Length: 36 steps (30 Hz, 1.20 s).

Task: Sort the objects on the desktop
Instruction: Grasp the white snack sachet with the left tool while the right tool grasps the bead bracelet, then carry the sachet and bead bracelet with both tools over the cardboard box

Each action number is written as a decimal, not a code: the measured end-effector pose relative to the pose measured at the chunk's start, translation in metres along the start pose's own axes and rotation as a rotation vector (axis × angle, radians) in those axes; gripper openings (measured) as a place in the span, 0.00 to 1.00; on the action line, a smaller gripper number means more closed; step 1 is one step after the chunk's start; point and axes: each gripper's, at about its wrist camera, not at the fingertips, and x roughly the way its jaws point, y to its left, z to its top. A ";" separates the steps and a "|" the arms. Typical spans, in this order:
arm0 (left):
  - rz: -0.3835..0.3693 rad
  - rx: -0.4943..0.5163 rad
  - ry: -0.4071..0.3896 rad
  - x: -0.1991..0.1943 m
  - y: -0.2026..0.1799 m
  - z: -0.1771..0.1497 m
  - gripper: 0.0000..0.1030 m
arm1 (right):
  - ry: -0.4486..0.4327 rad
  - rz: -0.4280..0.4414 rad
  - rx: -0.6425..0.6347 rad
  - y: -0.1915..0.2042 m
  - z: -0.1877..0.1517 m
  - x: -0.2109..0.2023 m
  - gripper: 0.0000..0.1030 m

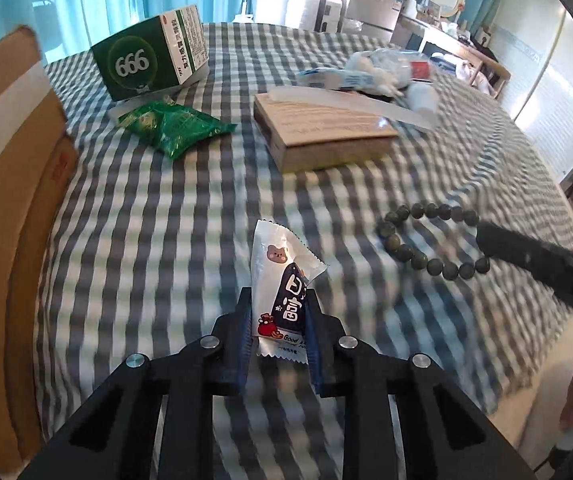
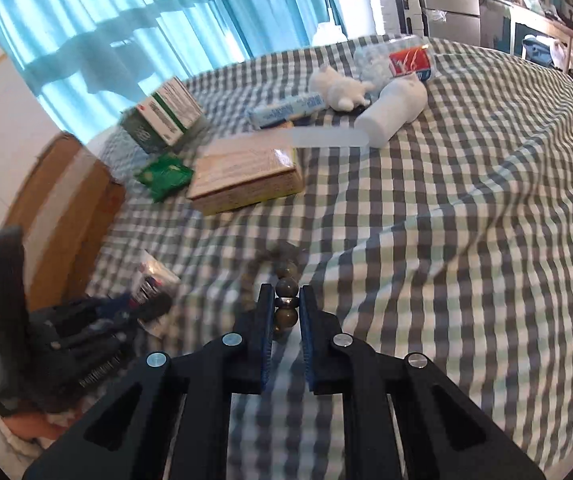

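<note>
Each gripper, left gripper (image 1: 276, 316) and right gripper (image 2: 286, 304), is matte black plastic: angular slotted linkage arms, round silver screws above them, blue ribbed pads lining the fingers (image 2: 265, 320).

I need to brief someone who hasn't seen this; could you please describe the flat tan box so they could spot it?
On the checked cloth, past the bead bracelet, the flat tan box lies mid-table. Unlike the green box, it lies flat under a white strip.

A checked cloth (image 1: 146, 240) covers the table, bearing a green 666 box (image 1: 146, 60), green sachet (image 1: 174, 128), flat tan box (image 1: 326, 132), white bottle (image 2: 394, 108) (lying down) and plush toy (image 2: 340, 88).
</note>
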 end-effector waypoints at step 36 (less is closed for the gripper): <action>-0.004 -0.061 -0.307 -0.192 0.004 -0.001 0.22 | -0.208 0.044 -0.276 0.146 -0.011 -0.172 0.12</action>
